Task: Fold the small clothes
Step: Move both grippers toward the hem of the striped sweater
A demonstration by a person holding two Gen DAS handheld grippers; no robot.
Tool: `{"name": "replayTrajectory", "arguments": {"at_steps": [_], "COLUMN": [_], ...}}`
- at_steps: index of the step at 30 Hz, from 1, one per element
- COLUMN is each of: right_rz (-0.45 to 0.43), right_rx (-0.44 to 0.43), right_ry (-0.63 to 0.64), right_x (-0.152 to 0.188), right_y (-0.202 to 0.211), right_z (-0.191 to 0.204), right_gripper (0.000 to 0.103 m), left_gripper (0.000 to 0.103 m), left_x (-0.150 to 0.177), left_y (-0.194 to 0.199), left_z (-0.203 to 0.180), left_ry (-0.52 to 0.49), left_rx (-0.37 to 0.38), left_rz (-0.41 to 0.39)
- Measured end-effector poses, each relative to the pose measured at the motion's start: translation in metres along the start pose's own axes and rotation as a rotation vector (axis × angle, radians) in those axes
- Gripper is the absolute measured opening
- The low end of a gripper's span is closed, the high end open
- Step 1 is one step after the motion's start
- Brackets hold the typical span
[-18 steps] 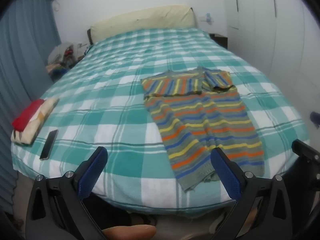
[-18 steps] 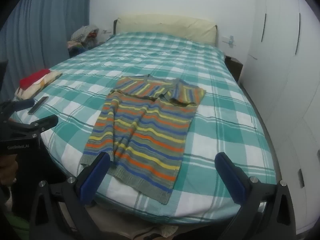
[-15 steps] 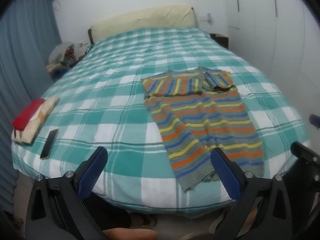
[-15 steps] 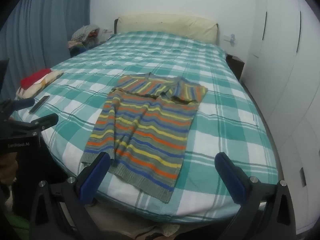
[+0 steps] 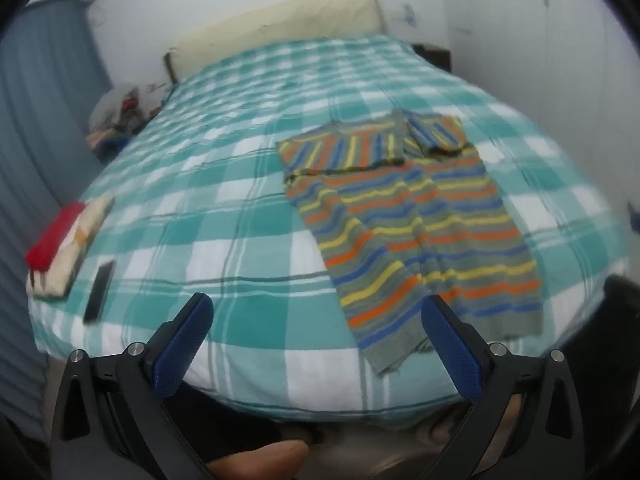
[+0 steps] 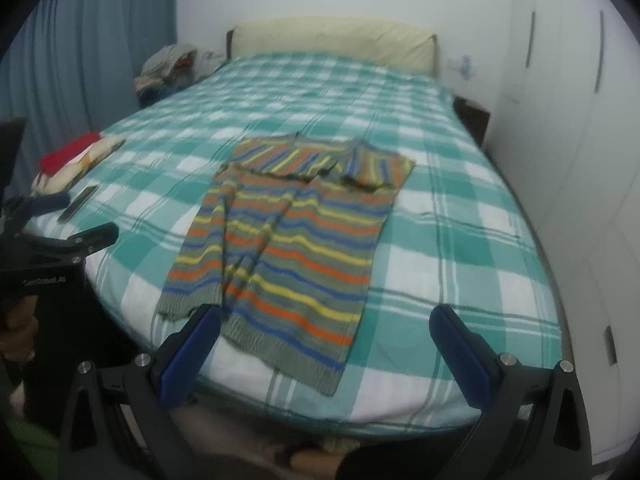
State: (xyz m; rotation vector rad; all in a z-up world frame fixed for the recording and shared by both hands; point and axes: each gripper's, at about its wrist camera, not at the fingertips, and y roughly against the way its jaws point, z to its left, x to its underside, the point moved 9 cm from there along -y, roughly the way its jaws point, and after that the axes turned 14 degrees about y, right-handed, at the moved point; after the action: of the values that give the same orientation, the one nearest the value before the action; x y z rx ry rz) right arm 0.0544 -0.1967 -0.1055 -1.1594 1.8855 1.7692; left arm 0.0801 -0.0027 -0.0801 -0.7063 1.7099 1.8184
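Note:
A striped knit sweater (image 5: 416,220) in grey, orange, yellow and blue lies flat near the foot of the bed, its sleeves folded across the top. It also shows in the right wrist view (image 6: 288,236). My left gripper (image 5: 316,324) is open and empty, held before the bed's foot edge, left of the sweater's hem. My right gripper (image 6: 324,336) is open and empty, just in front of the hem. The left gripper also shows at the left edge of the right wrist view (image 6: 60,236).
The bed (image 5: 240,208) has a teal and white checked cover. A folded red and cream cloth pile (image 5: 64,240) and a dark phone (image 5: 98,290) lie at its left corner. A cream headboard cushion (image 6: 332,42), white wardrobes (image 6: 568,120) on the right, and blue curtains (image 6: 88,40) on the left.
Both grippers have moved a little closer to the bed's foot edge and the sweater's hem. Both stay open. The sweater has not moved.

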Motion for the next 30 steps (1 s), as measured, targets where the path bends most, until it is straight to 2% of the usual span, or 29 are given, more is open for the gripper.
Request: {"name": "replayTrajectory", "arguments": {"at_steps": [3, 6, 11, 16, 20, 30], "right_rz": [0.047, 0.067, 0.016, 0.045, 0.051, 0.044], "right_rx": [-0.063, -0.085, -0.099, 0.031, 0.019, 0.071], "right_ry": [0.015, -0.006, -0.124, -0.198, -0.220, -0.089], "right_x": [-0.002, -0.006, -0.005, 0.013, 0.012, -0.001], "right_y": [-0.001, 0.002, 0.008, -0.012, -0.022, -0.027], "right_z": [-0.009, -0.019, -0.030, -0.042, -0.043, -0.026], "right_gripper": [0.103, 0.103, 0.103, 0.103, 0.103, 0.103], "left_gripper": [0.103, 0.103, 0.103, 0.103, 0.103, 0.103], "left_x": [-0.002, -0.007, -0.016, -0.018, -0.016, -0.012], "left_y": [-0.009, -0.014, -0.019, -0.030, -0.035, -0.042], "left_z": [0.004, 0.012, 0.021, 0.020, 0.021, 0.011], "left_ry": [-0.025, 0.033, 0.111, 0.094, 0.099, 0.093], "left_rx": [-0.017, 0.016, 0.008, -0.013, -0.010, 0.025], "left_rz": [0.034, 0.047, 0.033, 0.051, 0.069, 0.074]}}
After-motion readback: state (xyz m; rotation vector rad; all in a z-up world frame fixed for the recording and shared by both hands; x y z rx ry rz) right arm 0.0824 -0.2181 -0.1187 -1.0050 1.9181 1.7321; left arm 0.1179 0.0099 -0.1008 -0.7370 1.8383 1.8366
